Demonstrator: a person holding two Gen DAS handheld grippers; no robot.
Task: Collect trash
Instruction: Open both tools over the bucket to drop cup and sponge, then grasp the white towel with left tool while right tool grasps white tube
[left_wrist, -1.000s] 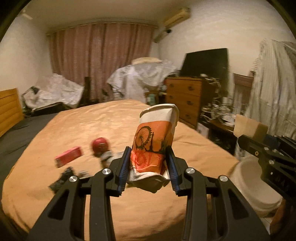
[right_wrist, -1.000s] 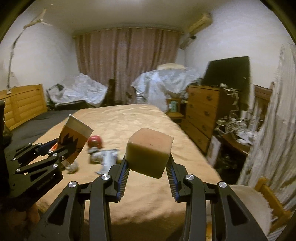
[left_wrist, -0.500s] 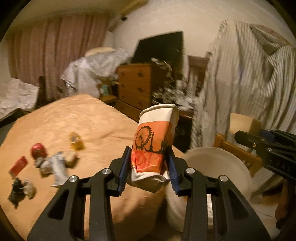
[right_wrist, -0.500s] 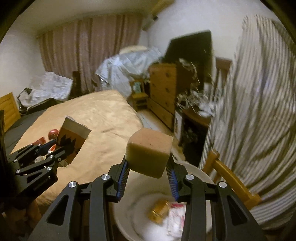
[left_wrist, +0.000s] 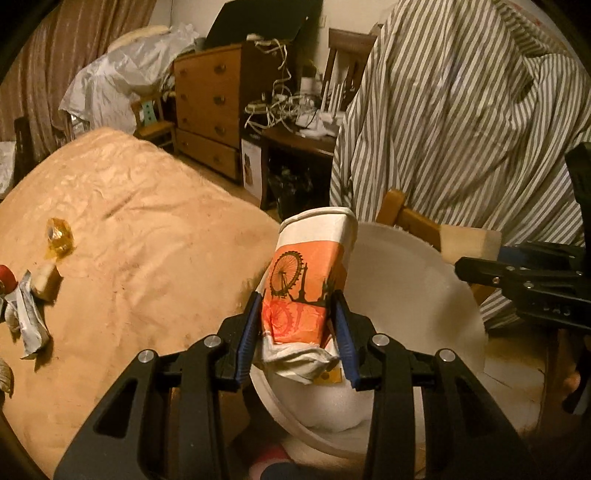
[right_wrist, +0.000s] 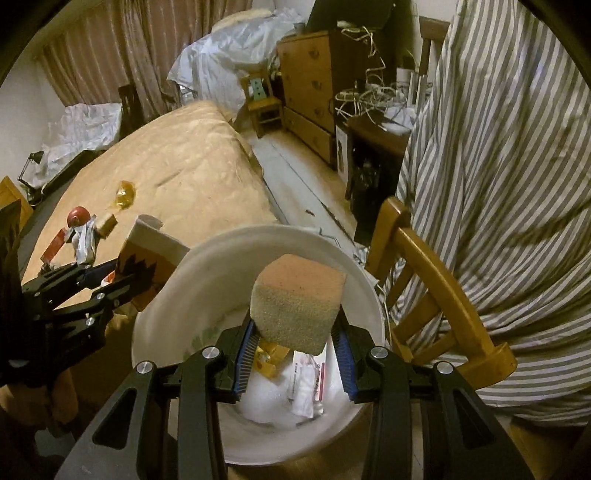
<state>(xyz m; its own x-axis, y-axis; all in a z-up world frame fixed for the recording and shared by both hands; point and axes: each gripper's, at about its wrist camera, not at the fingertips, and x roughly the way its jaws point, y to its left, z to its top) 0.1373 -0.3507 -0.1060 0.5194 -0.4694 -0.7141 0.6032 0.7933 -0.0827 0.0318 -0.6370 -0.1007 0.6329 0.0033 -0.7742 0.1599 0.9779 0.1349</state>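
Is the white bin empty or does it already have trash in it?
Not empty. The right wrist view shows a yellow wrapper and white packets at the bottom of the bin.

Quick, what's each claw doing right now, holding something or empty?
Left claw: closed on a crushed orange paper cup.
Right claw: closed on a sponge block.

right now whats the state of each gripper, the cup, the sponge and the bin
left gripper: shut on paper cup
paper cup: crushed, held above bin rim
right gripper: shut on sponge block
sponge block: held over bin
white bin: open, wrappers inside
bed: trash on it
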